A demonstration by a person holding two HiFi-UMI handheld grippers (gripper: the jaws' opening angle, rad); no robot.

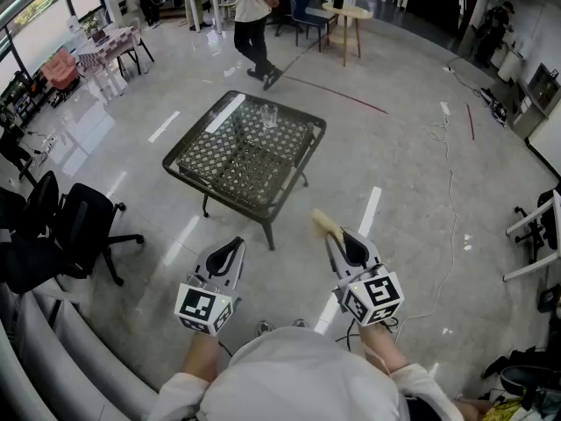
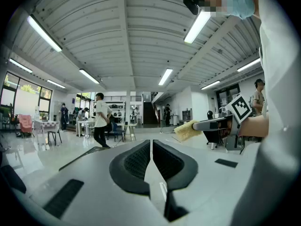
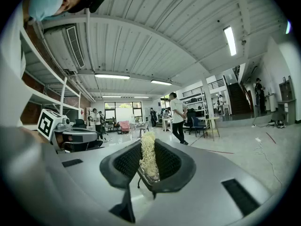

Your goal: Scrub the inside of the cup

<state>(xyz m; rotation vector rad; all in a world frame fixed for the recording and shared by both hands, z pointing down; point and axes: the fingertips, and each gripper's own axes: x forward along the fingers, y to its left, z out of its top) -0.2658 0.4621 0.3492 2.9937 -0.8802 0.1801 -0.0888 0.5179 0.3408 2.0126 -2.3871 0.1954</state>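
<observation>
A small clear glass cup [image 1: 269, 115] stands on the far part of a dark lattice-top table [image 1: 188, 147], well ahead of both grippers. My left gripper [image 1: 235, 245] is held low in front of me, its jaws shut [image 2: 151, 143] with nothing between them. My right gripper [image 1: 337, 236] is shut on a yellow scrub sponge [image 1: 325, 222], which sticks out past the fingertips. In the right gripper view the sponge [image 3: 148, 157] stands upright between the pads. The left gripper view shows the sponge [image 2: 186, 130] off to the right. Both grippers hang over the floor, short of the table.
Black office chairs [image 1: 79, 226] stand to the left. A person [image 1: 252, 16] walks beyond the table, near a round wooden table [image 1: 345, 11]. Cables [image 1: 447, 147] lie on the shiny floor at the right. A grey ribbed surface [image 1: 53, 358] fills the lower left.
</observation>
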